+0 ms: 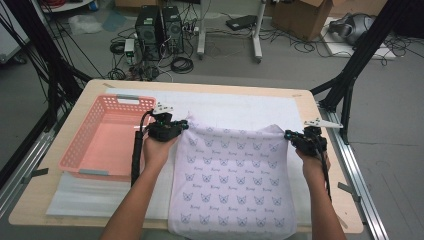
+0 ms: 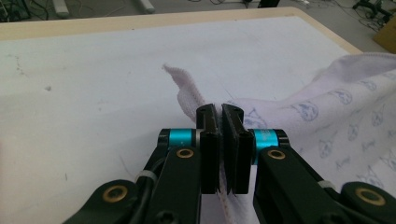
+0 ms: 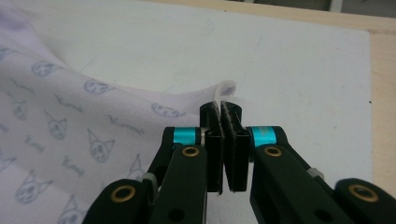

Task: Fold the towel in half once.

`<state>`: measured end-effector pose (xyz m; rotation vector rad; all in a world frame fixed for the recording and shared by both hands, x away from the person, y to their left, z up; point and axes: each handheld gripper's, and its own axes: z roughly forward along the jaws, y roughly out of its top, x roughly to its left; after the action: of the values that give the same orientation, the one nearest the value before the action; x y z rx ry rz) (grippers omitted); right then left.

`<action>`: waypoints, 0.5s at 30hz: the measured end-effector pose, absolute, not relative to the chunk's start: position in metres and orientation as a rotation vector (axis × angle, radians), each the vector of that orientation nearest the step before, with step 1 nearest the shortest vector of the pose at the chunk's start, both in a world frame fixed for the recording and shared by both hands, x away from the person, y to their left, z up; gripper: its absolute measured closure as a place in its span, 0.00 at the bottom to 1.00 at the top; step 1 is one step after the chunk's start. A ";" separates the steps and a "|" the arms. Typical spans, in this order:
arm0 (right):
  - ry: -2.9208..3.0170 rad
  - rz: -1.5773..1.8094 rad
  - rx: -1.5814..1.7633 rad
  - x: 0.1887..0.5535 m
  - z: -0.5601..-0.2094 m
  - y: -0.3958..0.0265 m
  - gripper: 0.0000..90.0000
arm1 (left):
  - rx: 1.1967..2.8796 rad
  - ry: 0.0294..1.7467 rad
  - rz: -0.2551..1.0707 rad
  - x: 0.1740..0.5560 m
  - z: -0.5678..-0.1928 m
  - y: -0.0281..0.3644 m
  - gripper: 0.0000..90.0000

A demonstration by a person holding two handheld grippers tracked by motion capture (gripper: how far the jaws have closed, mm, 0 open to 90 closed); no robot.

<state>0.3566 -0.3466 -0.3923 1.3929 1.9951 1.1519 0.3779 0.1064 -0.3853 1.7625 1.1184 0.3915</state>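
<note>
Cloth (image 1: 232, 180), soft and pale purple with little cat faces, is pinched at both far corners by left gripper (image 1: 176, 126) and right gripper (image 1: 295, 137) over a wooden table (image 1: 45, 195) with a white mat (image 1: 240, 107).

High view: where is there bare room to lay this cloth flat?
Bare white mat lies beyond the cloth, between the pink basket and the table's right edge. The left is crowded by the basket; its inside looks empty. Both grippers pinch the cloth's far corners.

1. You get even, soft overhead light; high view slightly soft, no hard shadows.
2. White mat (image 2: 93, 93) bright, near glare in the gripper views.
3. Jaw bases close to the lens look blurry.
</note>
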 end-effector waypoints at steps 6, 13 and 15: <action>2.016 1.173 1.342 0.327 -0.387 -0.345 0.98 | 1.785 1.071 0.375 0.348 -0.389 0.111 0.95; 2.053 1.216 1.313 0.284 -0.399 -0.349 0.97 | 1.808 1.035 0.319 0.314 -0.403 0.115 0.95; 2.070 1.260 1.318 0.275 -0.403 -0.351 0.97 | 1.802 1.033 0.277 0.305 -0.410 0.118 0.95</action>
<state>0.2749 -0.3512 -0.4033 1.3183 2.0702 1.2595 0.3054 0.1183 -0.4096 1.8018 1.0332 0.2774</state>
